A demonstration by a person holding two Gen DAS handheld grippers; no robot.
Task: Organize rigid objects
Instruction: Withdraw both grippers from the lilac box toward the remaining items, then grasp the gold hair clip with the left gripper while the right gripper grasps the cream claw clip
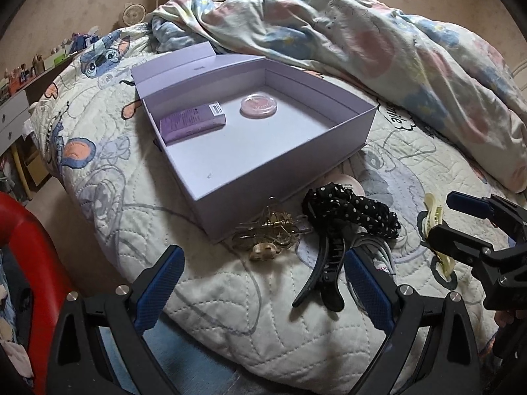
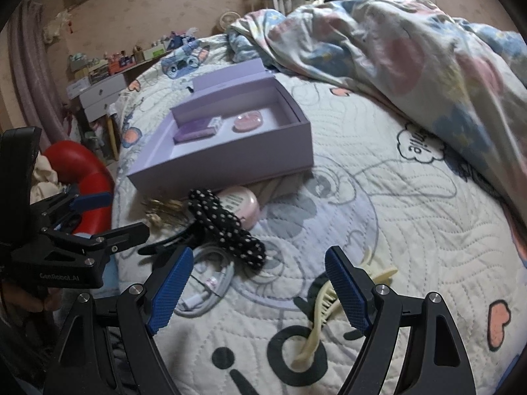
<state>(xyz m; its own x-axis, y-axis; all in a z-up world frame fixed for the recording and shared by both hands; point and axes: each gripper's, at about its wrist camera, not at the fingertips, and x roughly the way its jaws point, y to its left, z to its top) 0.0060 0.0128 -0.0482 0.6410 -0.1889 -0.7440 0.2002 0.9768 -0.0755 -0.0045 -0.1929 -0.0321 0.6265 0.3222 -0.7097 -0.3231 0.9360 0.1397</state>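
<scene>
A: Left gripper [image 1: 263,283]?
B: Jaws wide apart, holding nothing. Black clip [image 1: 324,270] lies just inside its right finger, gold clip [image 1: 270,235] ahead.
A: Right gripper [image 2: 260,286]?
B: Also spread, empty. Cream clip [image 2: 324,309] lies by its right finger, white cable [image 2: 207,283] by the left.
A: Box [image 1: 280,168]?
B: Open on the quilt [image 1: 230,296], beyond the clips. Purple carton [image 1: 192,123] and pink compact [image 1: 258,107] inside. Scrunchie [image 1: 355,212] and pink jar [image 2: 242,205] just in front.
</scene>
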